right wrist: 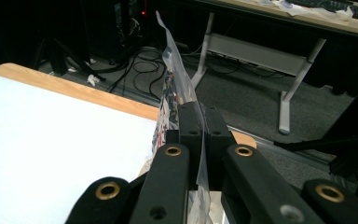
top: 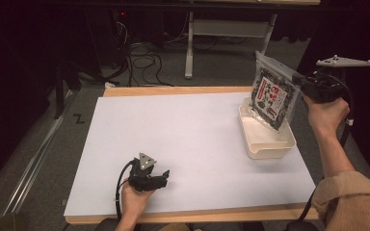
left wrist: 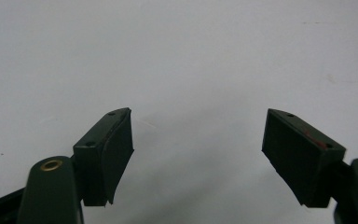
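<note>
High view: right tool (top: 299, 83) gripping packet (top: 271, 97).

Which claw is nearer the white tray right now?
Right. The right claw holds the snack bag just above the white tray; the left claw rests far across the table.

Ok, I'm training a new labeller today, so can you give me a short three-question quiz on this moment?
1. True or false: the right gripper is shut on the snack bag.
2. Over what is the bag held? A) the bare table top B) the white tray C) the floor
3. Fill in: the left gripper has its fingers ____, with nothing between them.

Key: 1 true; 2 B; 3 open. The left gripper sits low over the white table near the person's edge.
</note>
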Demonstrator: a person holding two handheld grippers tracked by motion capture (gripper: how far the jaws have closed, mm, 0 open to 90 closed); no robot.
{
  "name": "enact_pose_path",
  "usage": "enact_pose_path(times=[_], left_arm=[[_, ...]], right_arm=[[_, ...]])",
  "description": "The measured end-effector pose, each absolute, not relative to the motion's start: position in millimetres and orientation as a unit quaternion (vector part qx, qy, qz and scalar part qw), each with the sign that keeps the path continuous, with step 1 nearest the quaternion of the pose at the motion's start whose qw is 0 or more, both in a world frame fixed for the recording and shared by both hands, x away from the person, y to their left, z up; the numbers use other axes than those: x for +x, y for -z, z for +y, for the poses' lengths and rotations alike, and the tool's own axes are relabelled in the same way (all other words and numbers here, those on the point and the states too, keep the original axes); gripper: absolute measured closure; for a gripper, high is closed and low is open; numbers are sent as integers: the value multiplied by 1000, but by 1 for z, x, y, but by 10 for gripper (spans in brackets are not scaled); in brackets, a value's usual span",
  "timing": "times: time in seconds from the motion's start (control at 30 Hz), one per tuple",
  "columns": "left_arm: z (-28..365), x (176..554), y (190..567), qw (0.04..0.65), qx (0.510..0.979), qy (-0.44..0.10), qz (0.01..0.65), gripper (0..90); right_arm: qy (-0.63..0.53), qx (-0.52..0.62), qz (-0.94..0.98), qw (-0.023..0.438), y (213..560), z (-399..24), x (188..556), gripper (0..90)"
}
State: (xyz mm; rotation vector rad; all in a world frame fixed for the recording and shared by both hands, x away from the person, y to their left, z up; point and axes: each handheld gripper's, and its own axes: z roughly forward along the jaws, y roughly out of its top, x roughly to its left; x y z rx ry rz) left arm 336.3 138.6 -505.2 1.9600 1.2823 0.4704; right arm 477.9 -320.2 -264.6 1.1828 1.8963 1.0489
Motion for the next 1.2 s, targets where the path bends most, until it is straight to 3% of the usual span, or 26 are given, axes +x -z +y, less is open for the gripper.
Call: enact_pose_path(times=[0.8,1.2], left_arm=[[140,336,505,362,760,-192,504,254],[136,336,507,357,764,-190,502,254]], right_arm=[[-384,455,739,314,315,-322,481,894],[-388,504,715,289,333,-367,479,862]])
